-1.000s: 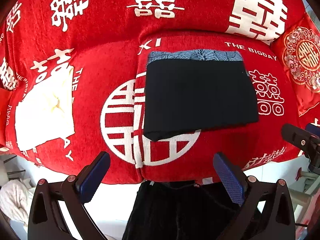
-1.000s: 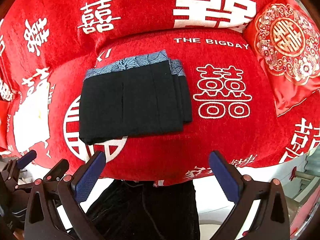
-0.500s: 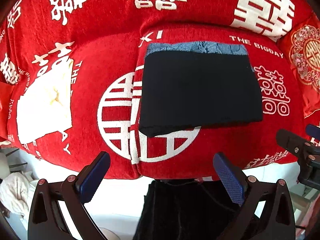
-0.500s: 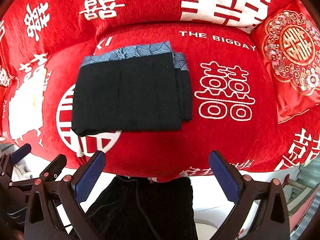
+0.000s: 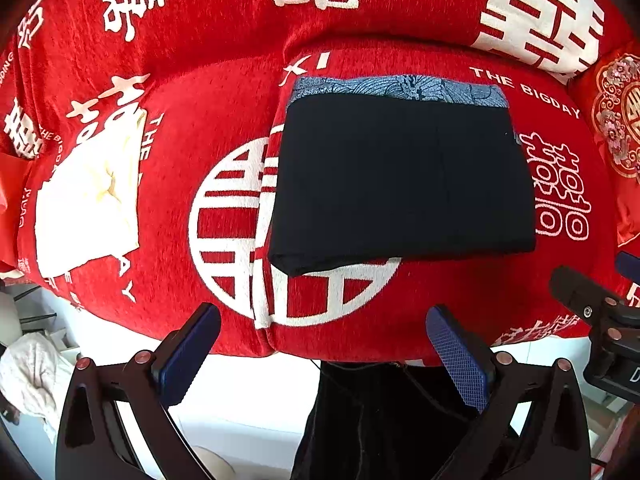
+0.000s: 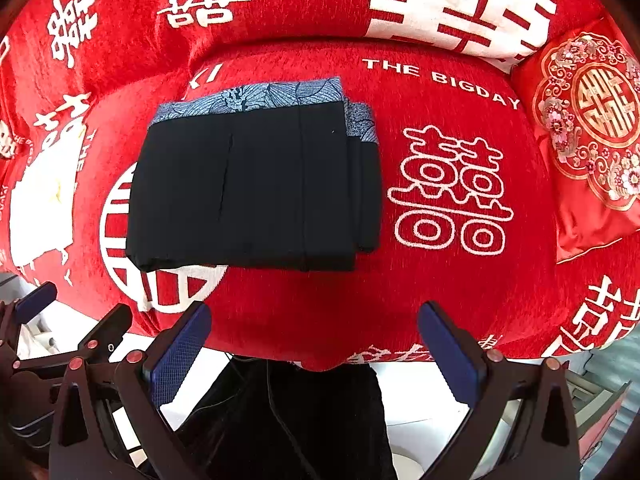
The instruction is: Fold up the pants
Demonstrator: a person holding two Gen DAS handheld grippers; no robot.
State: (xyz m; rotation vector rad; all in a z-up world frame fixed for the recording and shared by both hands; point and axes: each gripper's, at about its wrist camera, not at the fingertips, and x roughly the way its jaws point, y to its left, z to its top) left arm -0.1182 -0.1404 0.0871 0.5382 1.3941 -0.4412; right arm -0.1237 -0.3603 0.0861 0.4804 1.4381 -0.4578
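My folded black pants [image 5: 400, 176] lie soft, light and floppy on the red sofa cushion [image 5: 460, 300]; I'd pinch the stacked near edge. Both my left hand-held gripper [image 5: 322, 354] and right hand-held gripper [image 6: 316, 350] hang released, empty.

Folded pants [image 5: 400, 180] lie on sofa seat cushion [image 5: 224, 112], centre, waistband edge toward backrest [image 5: 240, 8]. Pale cloth [image 5: 88, 196] on seat, well left of pants. Embroidered pillow [image 6: 588, 132] at right end. Both grippers sit before the seat's front edge, apart from pants.
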